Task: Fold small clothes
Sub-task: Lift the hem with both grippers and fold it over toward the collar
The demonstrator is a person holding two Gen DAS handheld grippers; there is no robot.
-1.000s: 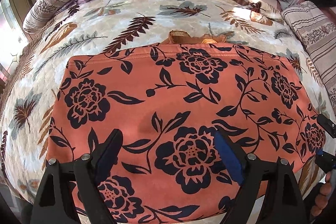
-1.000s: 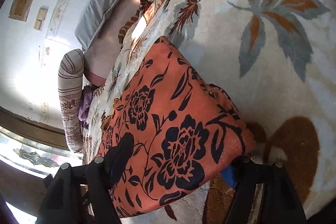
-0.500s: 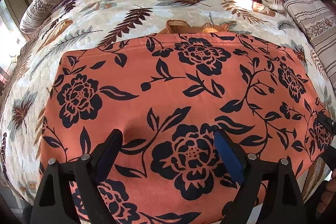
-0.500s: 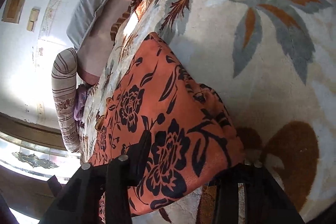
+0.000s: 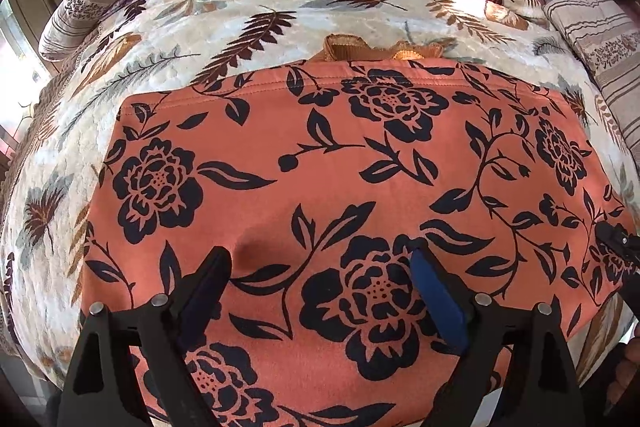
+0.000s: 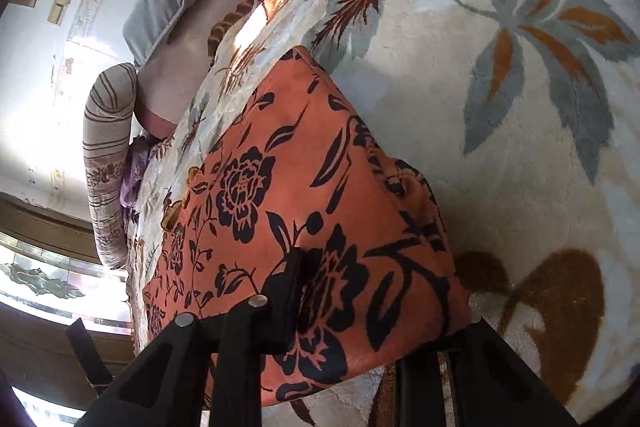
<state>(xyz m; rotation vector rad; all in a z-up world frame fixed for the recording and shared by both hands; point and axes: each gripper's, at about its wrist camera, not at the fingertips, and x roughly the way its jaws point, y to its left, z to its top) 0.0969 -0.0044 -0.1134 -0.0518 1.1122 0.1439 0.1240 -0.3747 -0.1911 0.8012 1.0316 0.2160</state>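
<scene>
orange floral garment [image 5: 340, 167]: flat on bed [image 5: 248, 11] | right gripper [image 6: 372, 311]: closing on near right corner, cloth between jaws | left gripper [image 5: 320, 279]: wide, empty, over near edge | step: corner pickup | next: left grips, fold toward far edge

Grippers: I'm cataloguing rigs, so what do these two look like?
The left gripper has black angular plastic fingers with blue pads and round silver screw heads. The right gripper shows the same black frame and silver screws; its pads are hidden. No cables or markings show.
</scene>
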